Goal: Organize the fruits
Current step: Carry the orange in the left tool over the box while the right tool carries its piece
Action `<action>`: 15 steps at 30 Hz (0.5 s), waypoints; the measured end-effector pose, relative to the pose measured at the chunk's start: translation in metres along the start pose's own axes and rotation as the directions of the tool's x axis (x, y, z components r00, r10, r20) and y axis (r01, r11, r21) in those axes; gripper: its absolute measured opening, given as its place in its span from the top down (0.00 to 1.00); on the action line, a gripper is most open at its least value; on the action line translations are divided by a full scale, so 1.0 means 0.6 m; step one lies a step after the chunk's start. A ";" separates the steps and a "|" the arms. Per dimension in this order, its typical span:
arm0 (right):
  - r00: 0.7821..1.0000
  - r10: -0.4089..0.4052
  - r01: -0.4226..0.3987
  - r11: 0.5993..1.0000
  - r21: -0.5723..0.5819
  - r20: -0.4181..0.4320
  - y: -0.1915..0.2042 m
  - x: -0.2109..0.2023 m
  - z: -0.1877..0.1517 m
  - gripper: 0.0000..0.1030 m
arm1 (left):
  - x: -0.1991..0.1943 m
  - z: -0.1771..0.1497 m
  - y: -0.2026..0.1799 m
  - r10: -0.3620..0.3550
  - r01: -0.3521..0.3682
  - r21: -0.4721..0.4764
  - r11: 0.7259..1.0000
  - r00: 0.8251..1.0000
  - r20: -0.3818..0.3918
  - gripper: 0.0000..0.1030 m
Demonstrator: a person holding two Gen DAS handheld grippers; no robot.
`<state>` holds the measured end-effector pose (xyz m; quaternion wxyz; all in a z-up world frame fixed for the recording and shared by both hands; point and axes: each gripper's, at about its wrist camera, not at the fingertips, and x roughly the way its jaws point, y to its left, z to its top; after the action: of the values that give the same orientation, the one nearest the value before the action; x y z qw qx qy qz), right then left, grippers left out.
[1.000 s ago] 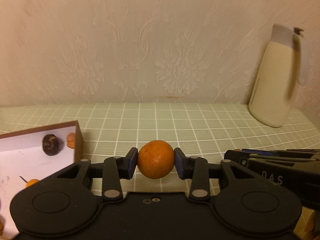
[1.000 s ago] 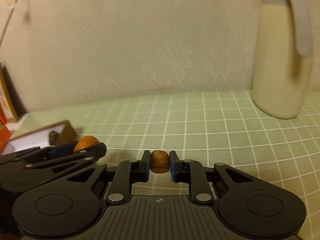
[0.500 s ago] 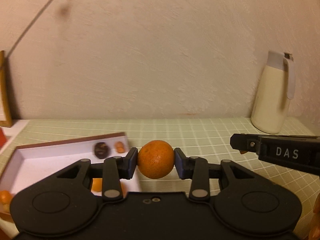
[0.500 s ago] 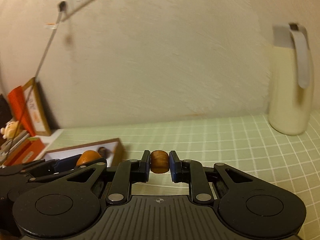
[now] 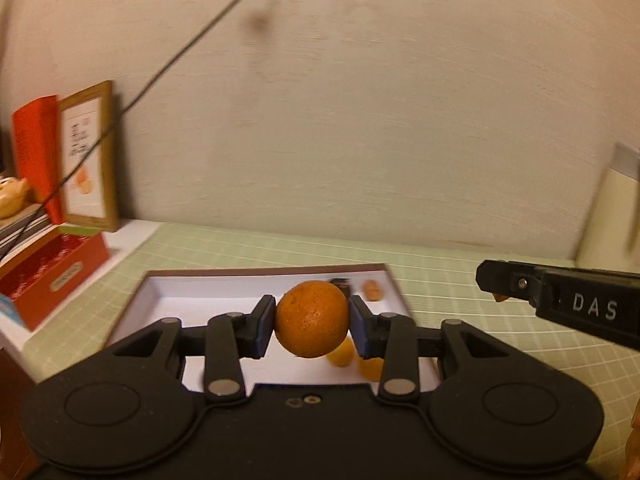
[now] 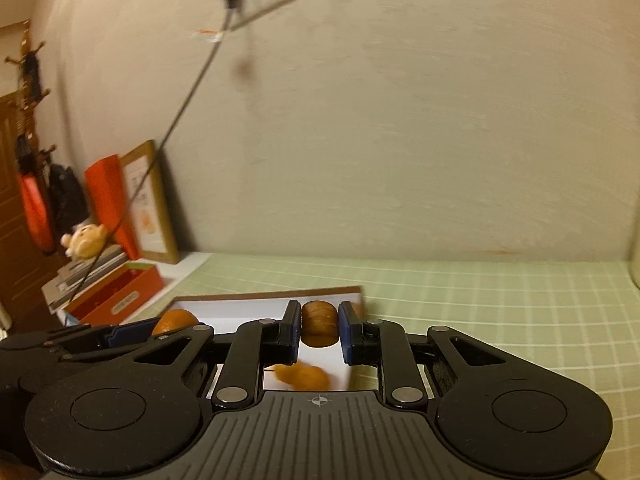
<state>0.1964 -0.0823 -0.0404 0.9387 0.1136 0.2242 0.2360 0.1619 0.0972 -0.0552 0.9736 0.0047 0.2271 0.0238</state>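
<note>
My left gripper (image 5: 311,322) is shut on a round orange (image 5: 311,319) and holds it above the white-lined shallow box (image 5: 192,300). My right gripper (image 6: 319,326) is shut on a small brown fruit (image 6: 319,323), also above the box (image 6: 240,306). In the box lie a dark fruit (image 5: 340,283), a small orange-brown fruit (image 5: 372,291) and small orange fruits (image 5: 342,354), one seen in the right wrist view (image 6: 306,376). The left gripper with its orange (image 6: 174,320) shows at the left of the right wrist view. The right gripper's finger (image 5: 560,304) shows at the right of the left wrist view.
A green checked cloth (image 6: 500,308) covers the table. A red box (image 5: 48,272), a framed picture (image 5: 90,156) and books stand at the left by the wall. A cream jug (image 5: 612,216) stands at the far right. A cable (image 6: 188,100) hangs from a wall socket.
Both grippers have risen and swung left with their fruits. The box has come from the left edge to under them, and the jug has slid out to the right.
</note>
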 end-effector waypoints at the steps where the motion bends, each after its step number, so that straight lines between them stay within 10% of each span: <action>1: 1.000 0.008 -0.008 1.000 -0.011 -0.001 0.009 0.006 -0.001 0.80 | -0.001 0.000 0.011 0.013 -0.013 -0.007 1.000 1.000 0.001 0.71; 15: 1.000 0.012 -0.013 0.998 -0.055 -0.019 0.051 0.087 -0.008 0.80 | 0.016 0.000 0.150 0.183 -0.184 -0.107 0.977 0.983 -0.020 0.71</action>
<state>0.2230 -0.0295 -0.0539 0.9379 0.0866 0.2257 0.2489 0.1667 0.1877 -0.0576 0.9649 -0.0271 0.2290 0.1260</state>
